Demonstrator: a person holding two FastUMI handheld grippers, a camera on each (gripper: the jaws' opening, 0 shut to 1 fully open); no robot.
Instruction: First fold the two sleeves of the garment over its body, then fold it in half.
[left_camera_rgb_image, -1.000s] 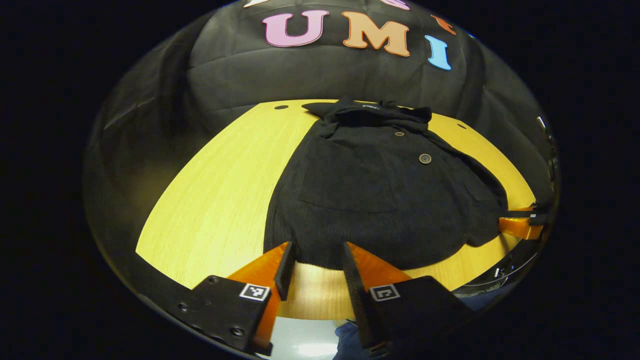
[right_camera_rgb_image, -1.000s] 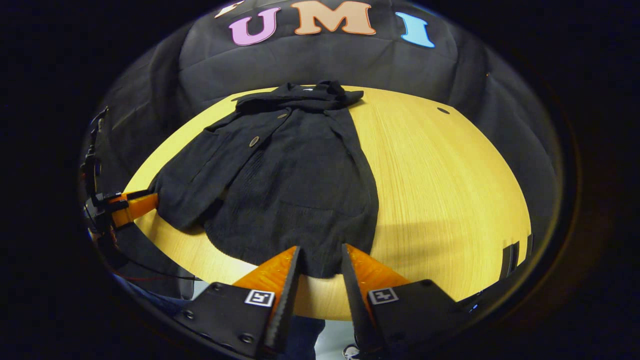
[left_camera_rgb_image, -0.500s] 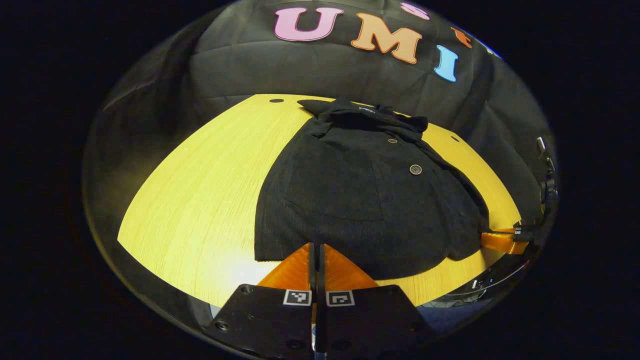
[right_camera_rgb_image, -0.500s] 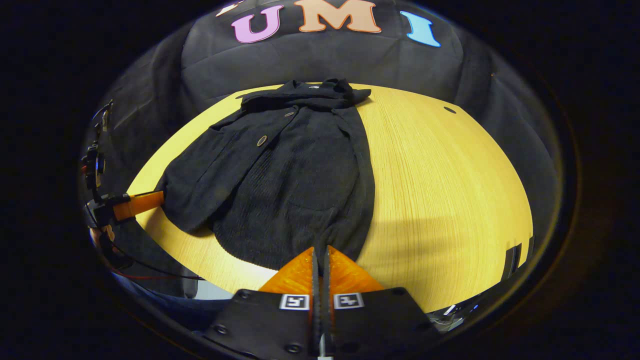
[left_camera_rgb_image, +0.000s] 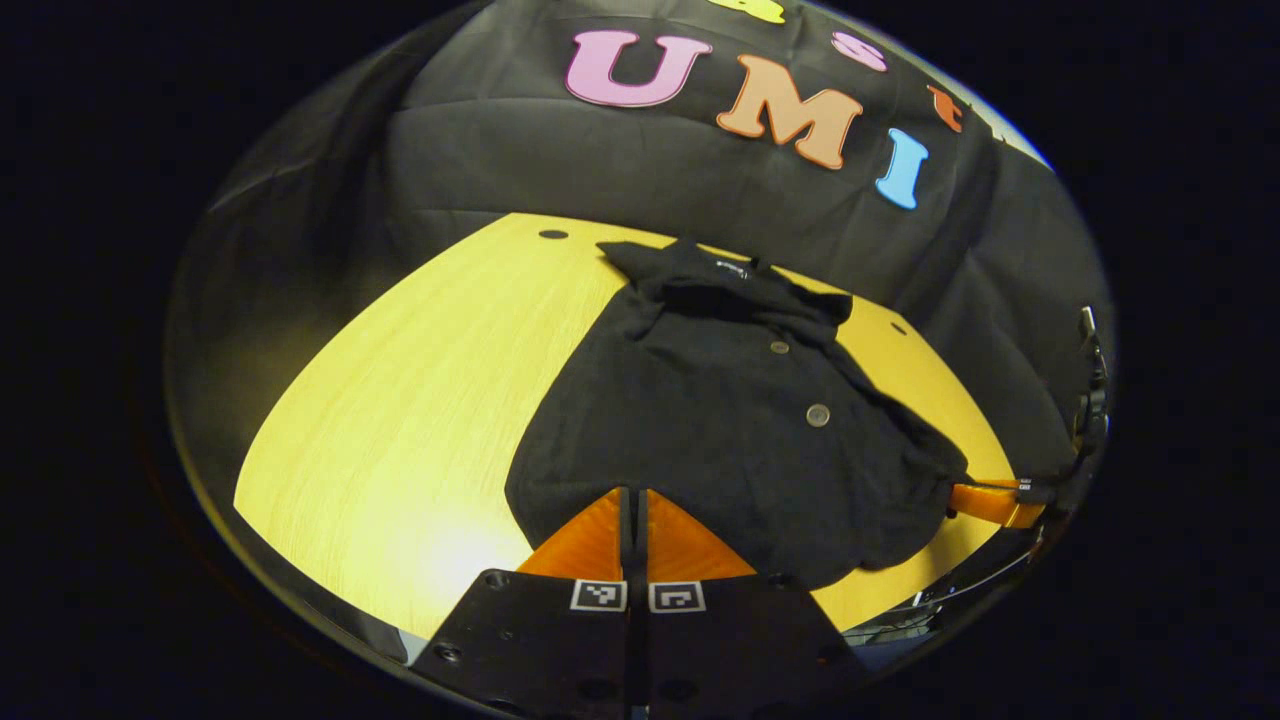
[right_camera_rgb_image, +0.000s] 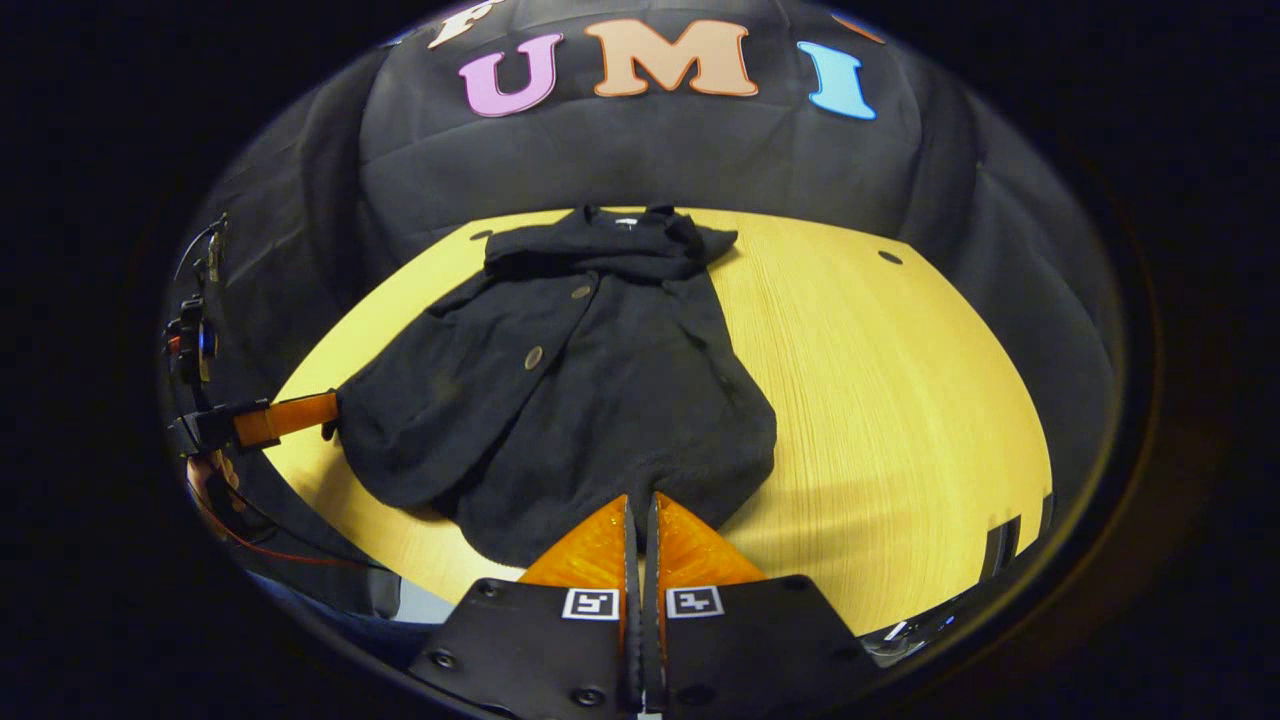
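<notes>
Now both sleeves lying over black garment (left_camera_rgb_image: 720, 420) on yellow table (left_camera_rgb_image: 400, 400); left gripper (left_camera_rgb_image: 632, 497) and right gripper (right_camera_rgb_image: 640, 503) pinching bottom hem; folding in half starting; next, probably carrying hem toward collar.

No readable text stands on anything apart from the wall. The small square black-and-white coded tags (left_camera_rgb_image: 598, 595) on each gripper's body carry patterns only, no letters or numbers.

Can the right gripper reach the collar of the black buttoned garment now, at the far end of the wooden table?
Probably not yet: the right gripper is shut on the hem of the black buttoned garment, so it is occupied, though nothing blocks the collar.
</notes>
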